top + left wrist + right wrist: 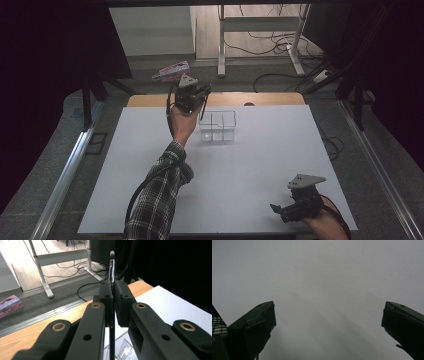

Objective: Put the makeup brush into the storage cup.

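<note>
Makeup brush [204,107] hangs clamped in the left gripper [192,96], raised above the rear left corner of a clear divided organizer [218,126] on the white surface [250,165], seen from the high view; its compartments look empty. The right gripper [298,202] rests near the front right edge, well apart. In the left gripper view, the jaws pinch the thin handle, bristles [112,254] pointing up. In the right gripper view, the jaws stand wide apart over bare surface, holding nothing. Lowered off-line, the handle could strike the organizer's rim or a divider and slip or tip it.
</note>
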Available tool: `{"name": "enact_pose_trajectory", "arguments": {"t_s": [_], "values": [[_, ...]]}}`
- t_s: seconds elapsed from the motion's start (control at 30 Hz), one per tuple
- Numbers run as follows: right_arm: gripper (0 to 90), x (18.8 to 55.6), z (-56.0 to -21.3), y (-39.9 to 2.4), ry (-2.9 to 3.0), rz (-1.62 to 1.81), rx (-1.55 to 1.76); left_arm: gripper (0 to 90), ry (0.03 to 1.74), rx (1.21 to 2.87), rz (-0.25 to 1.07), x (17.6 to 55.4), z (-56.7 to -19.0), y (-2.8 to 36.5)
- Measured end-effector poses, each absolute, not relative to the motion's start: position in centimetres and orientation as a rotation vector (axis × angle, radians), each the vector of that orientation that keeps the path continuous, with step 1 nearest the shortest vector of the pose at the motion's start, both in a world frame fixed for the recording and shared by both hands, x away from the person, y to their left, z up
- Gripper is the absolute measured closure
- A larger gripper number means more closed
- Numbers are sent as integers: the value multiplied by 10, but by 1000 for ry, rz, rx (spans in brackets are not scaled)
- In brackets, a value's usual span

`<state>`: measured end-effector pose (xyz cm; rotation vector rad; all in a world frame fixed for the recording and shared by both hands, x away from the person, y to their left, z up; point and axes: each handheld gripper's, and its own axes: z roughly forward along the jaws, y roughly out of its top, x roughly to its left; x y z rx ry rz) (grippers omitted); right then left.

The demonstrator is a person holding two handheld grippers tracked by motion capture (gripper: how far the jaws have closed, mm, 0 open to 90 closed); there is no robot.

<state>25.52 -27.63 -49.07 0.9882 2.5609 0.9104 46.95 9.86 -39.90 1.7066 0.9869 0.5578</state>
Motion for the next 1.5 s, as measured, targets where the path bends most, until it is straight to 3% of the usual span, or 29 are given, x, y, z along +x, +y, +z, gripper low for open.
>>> {"name": "enact_pose_trajectory", "arguments": {"t_s": [1.5], "values": [[0,254,-492,-275,2585,894,974,860,1034,1756,536,468,-444,94]]}}
